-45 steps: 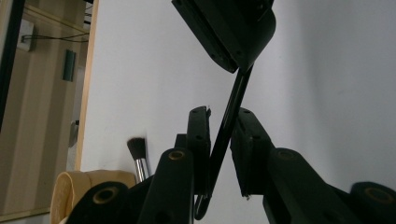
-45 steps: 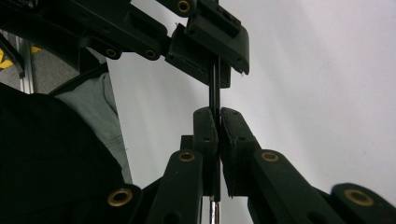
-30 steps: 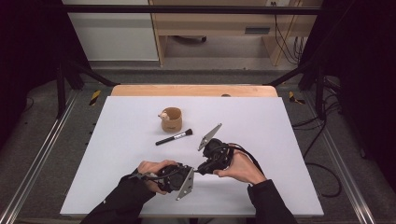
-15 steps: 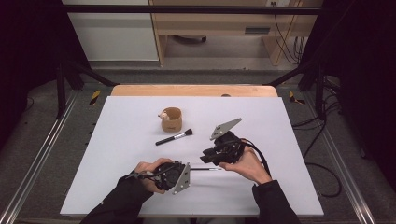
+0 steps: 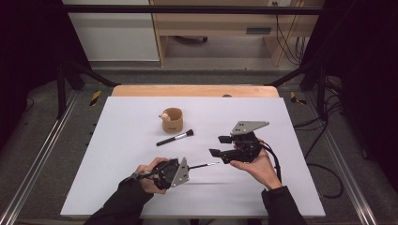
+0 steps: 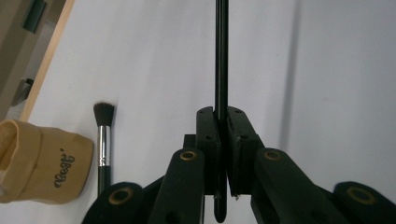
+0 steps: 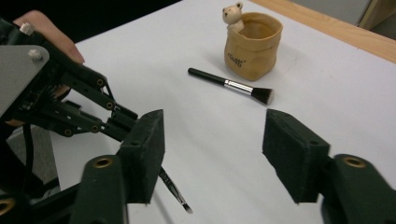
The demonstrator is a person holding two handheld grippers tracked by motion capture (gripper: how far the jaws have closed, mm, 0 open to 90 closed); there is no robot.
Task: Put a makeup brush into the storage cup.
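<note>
Two grippers here: my left gripper [image 5: 187, 169] has its fingers [image 6: 208, 140] clenched on a thin brush [image 5: 204, 165] pointing at my right gripper [image 5: 219, 146], whose fingers just let go and opened. Cup [image 5: 172, 120] and big brush [image 5: 175, 138] sit farther up the tabletop [image 5: 117, 154], nearer my left.

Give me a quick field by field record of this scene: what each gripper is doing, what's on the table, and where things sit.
Left gripper: shut on thin black brush, handle clamped between the pads, tip pointing toward the right gripper
Right gripper: jaws have just been opening, nothing between them, apart from the thin brush
Tan pouch: upright on the white table, small bear figure at its rim
Makeup brush: lying flat just in front of the pouch, untouched
</note>
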